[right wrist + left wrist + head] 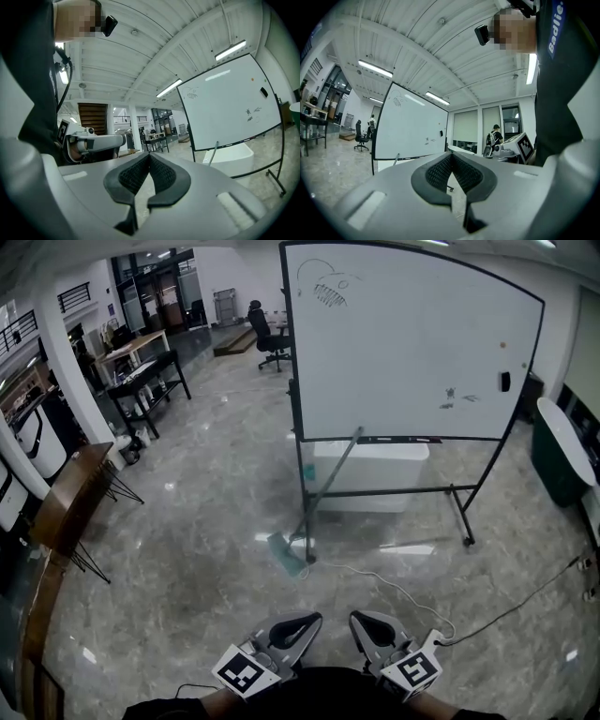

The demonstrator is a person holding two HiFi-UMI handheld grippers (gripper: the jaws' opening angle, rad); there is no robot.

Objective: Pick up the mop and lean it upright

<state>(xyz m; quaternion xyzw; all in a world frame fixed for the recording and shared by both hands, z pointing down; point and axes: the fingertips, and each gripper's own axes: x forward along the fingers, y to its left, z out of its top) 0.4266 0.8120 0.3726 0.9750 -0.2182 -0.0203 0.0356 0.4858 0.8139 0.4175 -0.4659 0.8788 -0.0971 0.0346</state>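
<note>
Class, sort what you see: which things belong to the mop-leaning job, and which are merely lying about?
Job: mop, whiteboard it leans on, left gripper, right gripper, both shut.
Lying about: white cable, white tub, office chair, black table.

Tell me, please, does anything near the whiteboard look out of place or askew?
The mop leans aslant against the whiteboard frame, its head out on the floor, rather than upright. A loose cable also trails across the floor nearby.
</note>
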